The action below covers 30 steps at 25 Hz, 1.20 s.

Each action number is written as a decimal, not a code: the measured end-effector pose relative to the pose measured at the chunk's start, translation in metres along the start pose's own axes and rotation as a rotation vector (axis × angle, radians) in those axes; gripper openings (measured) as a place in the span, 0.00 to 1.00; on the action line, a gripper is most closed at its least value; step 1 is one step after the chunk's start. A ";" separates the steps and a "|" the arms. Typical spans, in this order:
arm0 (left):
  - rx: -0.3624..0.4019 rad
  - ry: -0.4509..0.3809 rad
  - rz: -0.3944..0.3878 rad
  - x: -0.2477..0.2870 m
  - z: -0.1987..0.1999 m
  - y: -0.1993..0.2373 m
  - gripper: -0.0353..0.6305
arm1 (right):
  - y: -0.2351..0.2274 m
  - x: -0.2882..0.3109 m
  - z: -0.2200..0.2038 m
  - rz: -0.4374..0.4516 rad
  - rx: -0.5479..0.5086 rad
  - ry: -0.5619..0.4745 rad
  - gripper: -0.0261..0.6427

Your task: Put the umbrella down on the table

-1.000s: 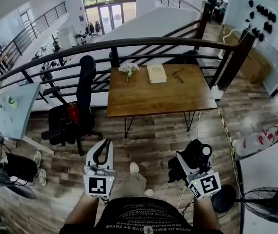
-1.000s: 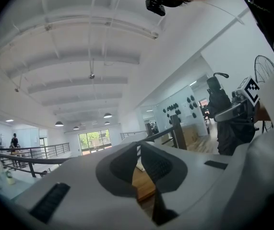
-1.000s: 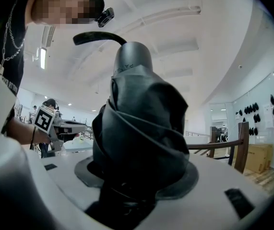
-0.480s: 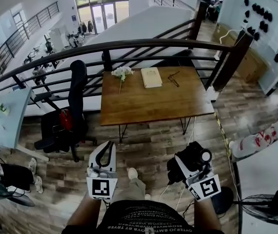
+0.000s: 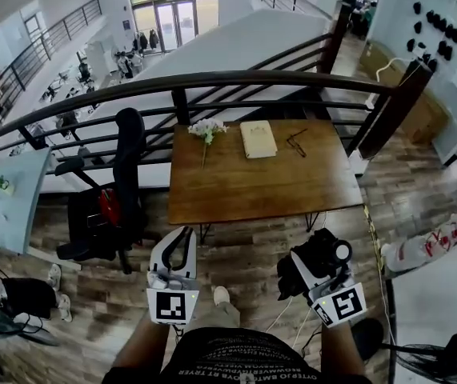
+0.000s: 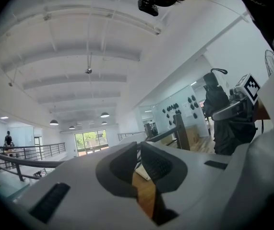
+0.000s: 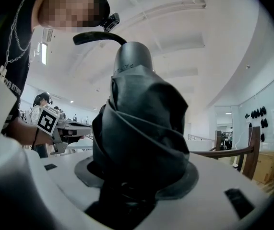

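Umbrella [image 7: 141, 123] is folded, black, strapped into a fat bundle, and it sits crosswise in your right gripper [image 5: 322, 282]. The jaws stand fairly wide and clamp its middle, with the curved handle sticking out past one side. Left gripper [image 6: 137, 153] has its jaws drawn together with nothing between them, only tabletop showing through the slit. The table [image 5: 268, 186] is ahead of you and well apart from both grippers, with bare floor between, so the step in hand looks like the carry-in. To do it well, hold the clamp firm and the gripper level. The bundle is soft and thick and could slide or sag if you loosen early. Come in over the near edge and lower until the bundle rests along the wood, then let go. Don't drop it from above, since a round bundle may roll. Aim for the bare near half of the table, where there is plenty of room. At the far edge lie a flower [image 5: 206, 130], a book [image 5: 258, 138] and glasses [image 5: 296, 142], so stop short of them and mind the handle doesn't sweep them. An office chair [image 5: 124, 190] stands just beside the table's left end. It is not on your line, but give the left gripper room. The railing [image 5: 236, 78] runs behind the table, out of the way. A thin cable [image 5: 290, 320] lies on the floor near your feet on the right and could trip you. A fan [image 5: 444, 358] sits at the lower right, apart from your path.
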<state>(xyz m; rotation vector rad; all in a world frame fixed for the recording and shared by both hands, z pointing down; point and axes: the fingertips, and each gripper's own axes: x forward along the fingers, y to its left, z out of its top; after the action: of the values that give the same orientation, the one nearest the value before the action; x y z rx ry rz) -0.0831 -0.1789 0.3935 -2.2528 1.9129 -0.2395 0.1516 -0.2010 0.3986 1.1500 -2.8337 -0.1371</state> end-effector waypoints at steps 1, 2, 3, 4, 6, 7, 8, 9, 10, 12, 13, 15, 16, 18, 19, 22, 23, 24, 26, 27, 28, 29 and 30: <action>0.003 -0.001 0.001 0.009 0.000 0.005 0.12 | -0.004 0.010 -0.001 0.004 0.006 0.003 0.44; 0.004 -0.001 0.001 0.017 -0.001 0.010 0.12 | -0.007 0.020 -0.001 0.007 0.011 0.006 0.44; 0.002 0.001 0.002 0.024 -0.001 0.015 0.12 | -0.009 0.029 -0.002 0.011 0.014 0.010 0.44; 0.000 0.003 0.003 0.031 -0.001 0.020 0.12 | -0.012 0.037 -0.002 0.014 0.016 0.012 0.44; -0.001 0.006 0.004 0.044 -0.003 0.031 0.12 | -0.016 0.054 0.000 0.017 0.015 0.011 0.44; -0.002 0.007 0.004 0.050 -0.004 0.038 0.12 | -0.017 0.063 0.002 0.018 0.016 0.011 0.44; -0.001 0.007 0.002 0.056 -0.005 0.044 0.12 | -0.018 0.072 0.003 0.020 0.017 0.011 0.44; 0.000 0.006 0.000 0.062 -0.006 0.050 0.12 | -0.020 0.081 0.004 0.020 0.018 0.012 0.44; -0.001 0.006 -0.003 0.068 -0.007 0.056 0.12 | -0.021 0.089 0.005 0.019 0.016 0.012 0.44; -0.004 0.003 -0.008 0.080 -0.009 0.067 0.12 | -0.025 0.105 0.007 0.015 0.011 0.011 0.44; -0.001 0.003 -0.011 0.085 -0.010 0.072 0.12 | -0.027 0.111 0.008 0.011 0.009 0.010 0.44; 0.008 0.001 -0.021 0.096 -0.013 0.081 0.12 | -0.032 0.123 0.009 -0.004 0.009 0.012 0.44; 0.008 -0.002 -0.027 0.100 -0.014 0.084 0.12 | -0.034 0.129 0.008 -0.013 0.012 0.015 0.44; 0.016 -0.007 -0.039 0.108 -0.016 0.088 0.12 | -0.036 0.138 0.005 -0.026 0.022 0.024 0.44; 0.013 -0.006 -0.042 0.112 -0.017 0.089 0.12 | -0.036 0.142 0.002 -0.028 0.029 0.031 0.44; -0.017 -0.004 -0.048 0.120 -0.022 0.090 0.12 | -0.036 0.153 -0.012 -0.019 0.050 0.070 0.44; -0.021 -0.004 -0.050 0.121 -0.024 0.090 0.12 | -0.035 0.156 -0.017 -0.014 0.055 0.084 0.44; -0.022 -0.003 -0.053 0.123 -0.026 0.089 0.12 | -0.035 0.158 -0.020 -0.009 0.058 0.095 0.44; -0.019 -0.003 -0.056 0.127 -0.030 0.088 0.12 | -0.038 0.165 -0.028 0.002 0.066 0.112 0.44; -0.017 -0.002 -0.056 0.129 -0.032 0.087 0.12 | -0.039 0.169 -0.033 0.008 0.071 0.123 0.44; -0.020 0.004 -0.055 0.132 -0.035 0.087 0.12 | -0.041 0.174 -0.040 0.014 0.078 0.136 0.44; -0.025 0.017 -0.053 0.134 -0.038 0.087 0.12 | -0.044 0.179 -0.049 0.018 0.088 0.152 0.44; -0.026 0.030 -0.053 0.137 -0.041 0.086 0.12 | -0.048 0.185 -0.059 0.019 0.103 0.169 0.44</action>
<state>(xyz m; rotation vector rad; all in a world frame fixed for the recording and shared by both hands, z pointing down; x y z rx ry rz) -0.1536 -0.3293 0.4145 -2.3314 1.8836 -0.2583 0.0584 -0.3675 0.4593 1.0954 -2.7294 0.1035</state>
